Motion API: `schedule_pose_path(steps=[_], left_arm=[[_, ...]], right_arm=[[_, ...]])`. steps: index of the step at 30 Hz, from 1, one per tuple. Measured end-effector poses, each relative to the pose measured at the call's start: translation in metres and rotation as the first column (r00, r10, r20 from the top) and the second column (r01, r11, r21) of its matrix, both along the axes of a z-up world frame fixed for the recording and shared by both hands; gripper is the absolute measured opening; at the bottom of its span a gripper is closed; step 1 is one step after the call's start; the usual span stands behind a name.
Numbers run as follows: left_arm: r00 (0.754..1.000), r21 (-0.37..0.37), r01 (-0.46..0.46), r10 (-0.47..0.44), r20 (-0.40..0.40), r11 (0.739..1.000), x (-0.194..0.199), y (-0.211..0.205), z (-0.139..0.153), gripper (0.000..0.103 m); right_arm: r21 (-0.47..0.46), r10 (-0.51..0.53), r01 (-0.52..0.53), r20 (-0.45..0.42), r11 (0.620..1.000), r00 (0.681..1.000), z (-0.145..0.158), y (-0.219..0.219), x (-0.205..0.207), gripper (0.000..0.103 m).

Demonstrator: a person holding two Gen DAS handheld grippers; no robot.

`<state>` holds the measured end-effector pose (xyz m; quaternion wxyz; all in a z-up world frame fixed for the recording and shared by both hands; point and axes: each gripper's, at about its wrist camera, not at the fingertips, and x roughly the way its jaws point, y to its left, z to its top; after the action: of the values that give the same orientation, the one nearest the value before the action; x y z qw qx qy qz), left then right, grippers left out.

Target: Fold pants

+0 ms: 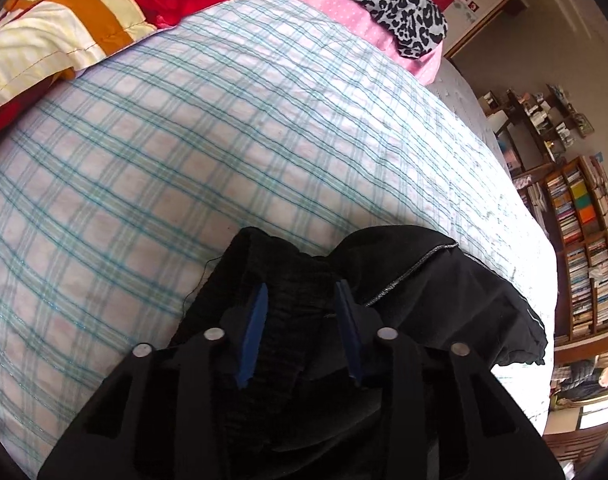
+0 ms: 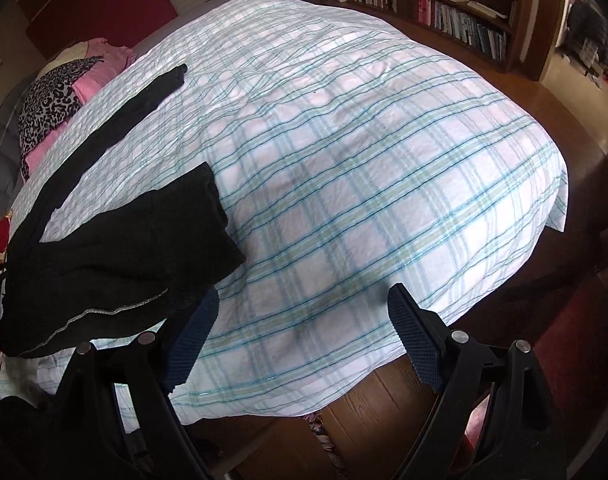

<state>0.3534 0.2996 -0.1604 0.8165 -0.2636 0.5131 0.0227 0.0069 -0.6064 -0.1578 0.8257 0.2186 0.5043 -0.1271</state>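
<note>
pants [image 1: 288, 280] bunched at lower centre, on the bed [image 1: 224, 140].
left hand-held gripper [image 1: 302, 300] pinches the waistband; right hand-held gripper [image 2: 300, 312] gapes empty. best to grab the opposite waistband corner before lifting.

Wide bare stretch of plaid sheet [image 2: 344, 168] through centre and right of the right wrist view, open to passage. Blocked at left by black pants [image 2: 116, 240], one leg running to upper left. Leopard cloth [image 2: 48, 108] on pink pillow [image 2: 92, 84] crowding far upper left. In the left wrist view, striped quilt [image 1: 52, 36] banked along upper left; bookshelves [image 1: 584, 248] beyond the bed's right edge.
</note>
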Motion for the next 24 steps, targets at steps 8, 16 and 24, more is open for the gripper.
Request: schedule_pose_path(steps=[8,16,24], left_arm=[[0.995,-0.031,-0.049,0.052,0.082,0.998,-0.008,0.015,0.021,0.0],[0.998,-0.019,-0.025,0.026,0.06,1.0,0.001,0.011,0.031,0.001],[0.998,-0.097,-0.054,0.055,0.005,0.994,0.009,0.024,0.014,0.069]], right_arm=[[0.044,-0.089,0.083,0.187,0.996,0.978,0.023,0.011,0.075,0.087],[0.062,-0.066,0.054,0.215,0.997,0.974,0.025,0.039,0.227,0.087],[0.005,-0.004,0.003,0.149,1.0,0.989,-0.002,0.073,0.327,0.087]])
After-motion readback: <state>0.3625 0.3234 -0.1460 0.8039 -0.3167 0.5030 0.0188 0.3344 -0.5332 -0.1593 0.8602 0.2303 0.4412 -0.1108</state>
